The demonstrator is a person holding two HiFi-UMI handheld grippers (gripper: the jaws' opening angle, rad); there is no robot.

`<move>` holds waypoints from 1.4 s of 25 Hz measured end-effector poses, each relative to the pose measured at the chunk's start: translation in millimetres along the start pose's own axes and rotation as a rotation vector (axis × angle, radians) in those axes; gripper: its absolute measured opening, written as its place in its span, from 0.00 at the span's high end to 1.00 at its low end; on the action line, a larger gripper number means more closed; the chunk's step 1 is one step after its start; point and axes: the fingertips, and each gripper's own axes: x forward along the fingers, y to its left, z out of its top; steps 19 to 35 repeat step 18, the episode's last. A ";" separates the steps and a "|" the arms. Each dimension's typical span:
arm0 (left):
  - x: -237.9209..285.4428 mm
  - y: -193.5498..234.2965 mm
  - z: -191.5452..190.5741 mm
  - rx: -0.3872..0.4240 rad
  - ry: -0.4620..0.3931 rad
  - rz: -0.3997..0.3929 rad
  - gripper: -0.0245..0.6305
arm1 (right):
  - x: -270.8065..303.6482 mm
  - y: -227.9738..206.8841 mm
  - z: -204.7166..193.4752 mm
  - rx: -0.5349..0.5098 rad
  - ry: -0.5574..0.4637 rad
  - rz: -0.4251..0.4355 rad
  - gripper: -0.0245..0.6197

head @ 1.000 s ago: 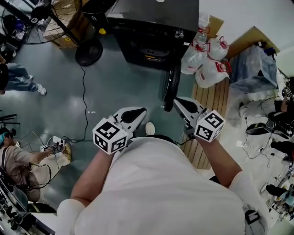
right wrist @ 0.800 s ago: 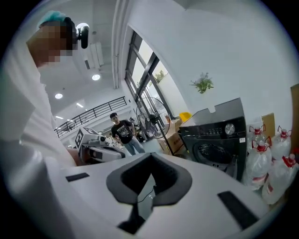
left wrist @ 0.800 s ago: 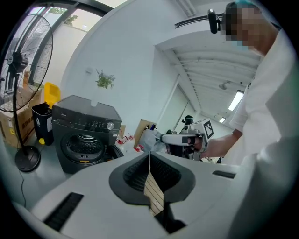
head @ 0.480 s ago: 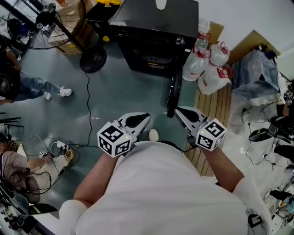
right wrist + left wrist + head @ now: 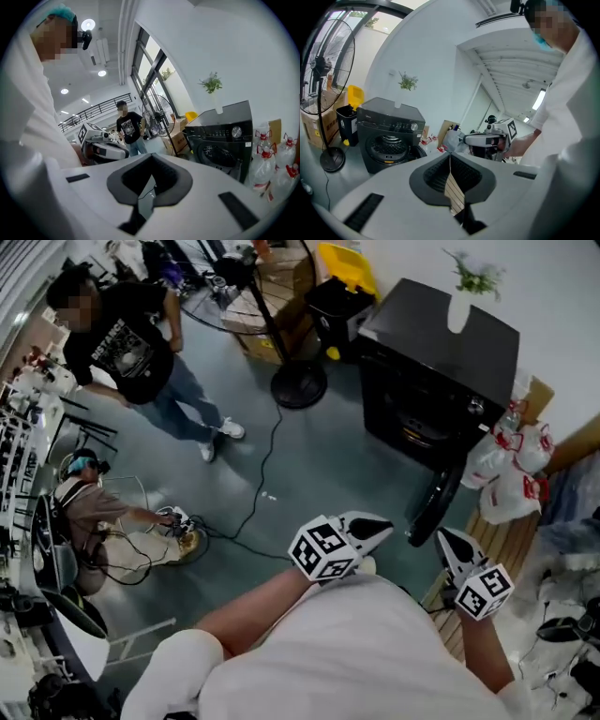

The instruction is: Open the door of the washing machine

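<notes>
Grey workshop floor [image 5: 309, 456] lies underfoot. The left gripper [image 5: 378, 524] has its fingers [image 5: 436, 176] pressed together on nothing. The right gripper [image 5: 446, 540] fingers [image 5: 164, 176] are likewise closed and empty. Ahead of both stands the black washing machine [image 5: 441, 362], its round door [image 5: 433, 507] swung open.

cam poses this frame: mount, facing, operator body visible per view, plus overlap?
Head view: on the person's head, facing steeply down at the floor and washing machine; shows torso, left gripper, right gripper.
Left gripper view: on the left gripper, along its shut jaws toward the washing machine; shows the right gripper, white sleeve.
Right gripper view: on the right gripper, along its shut jaws toward a bystander; shows the left gripper.
Shared: all three see the washing machine.
</notes>
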 end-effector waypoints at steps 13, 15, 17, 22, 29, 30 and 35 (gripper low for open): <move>-27.7 19.6 -5.6 -0.020 -0.018 0.069 0.93 | 35.4 15.1 -1.0 -0.024 0.016 0.068 0.95; -28.7 21.6 -5.4 -0.021 -0.016 0.070 0.93 | 37.9 16.0 -1.4 -0.021 0.019 0.067 0.95; -29.8 23.0 -4.5 -0.019 -0.017 0.067 0.93 | 39.8 17.2 -1.7 -0.021 0.019 0.064 0.95; -30.5 23.6 -4.0 -0.017 -0.017 0.065 0.93 | 40.8 17.8 -1.7 -0.022 0.018 0.062 0.95; -30.5 23.6 -4.0 -0.017 -0.017 0.065 0.93 | 40.8 17.8 -1.7 -0.022 0.018 0.062 0.95; -30.5 23.6 -4.0 -0.017 -0.017 0.065 0.93 | 40.8 17.8 -1.7 -0.022 0.018 0.062 0.95; -30.5 23.6 -4.0 -0.017 -0.017 0.065 0.93 | 40.8 17.8 -1.7 -0.022 0.018 0.062 0.95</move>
